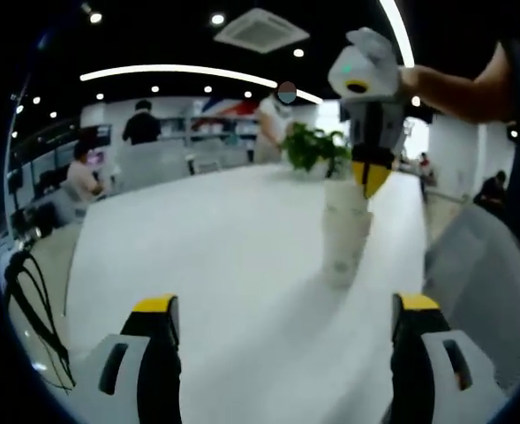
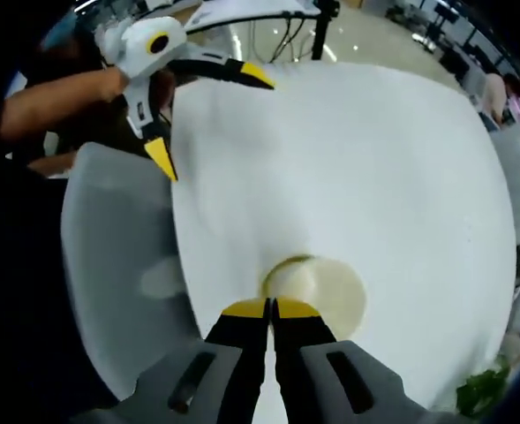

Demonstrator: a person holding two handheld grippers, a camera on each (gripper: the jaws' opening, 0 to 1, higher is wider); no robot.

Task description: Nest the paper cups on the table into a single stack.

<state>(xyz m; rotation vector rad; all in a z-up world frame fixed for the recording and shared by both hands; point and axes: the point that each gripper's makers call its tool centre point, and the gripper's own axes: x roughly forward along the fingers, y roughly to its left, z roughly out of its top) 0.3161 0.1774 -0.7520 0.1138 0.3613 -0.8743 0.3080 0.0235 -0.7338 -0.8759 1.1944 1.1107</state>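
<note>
A stack of white paper cups (image 1: 343,234) stands on the white table (image 1: 207,256) toward its right side. From above, the right gripper (image 1: 370,181) comes down on the stack's top at the right edge of the rim. In the right gripper view its jaws (image 2: 271,307) are pressed together at the rim of the top cup (image 2: 321,291), whose open mouth faces the camera. My left gripper (image 1: 284,307) hangs wide open in front of the stack, a good way short of it. It also shows as the left gripper (image 2: 208,115) with its yellow tips spread, held by a person's arm (image 2: 56,102).
A potted green plant (image 1: 317,146) stands on the table behind the stack. A grey chair back (image 1: 485,283) sits by the table's right edge. Black cables (image 1: 30,300) hang at the left edge. People sit and stand at desks in the background.
</note>
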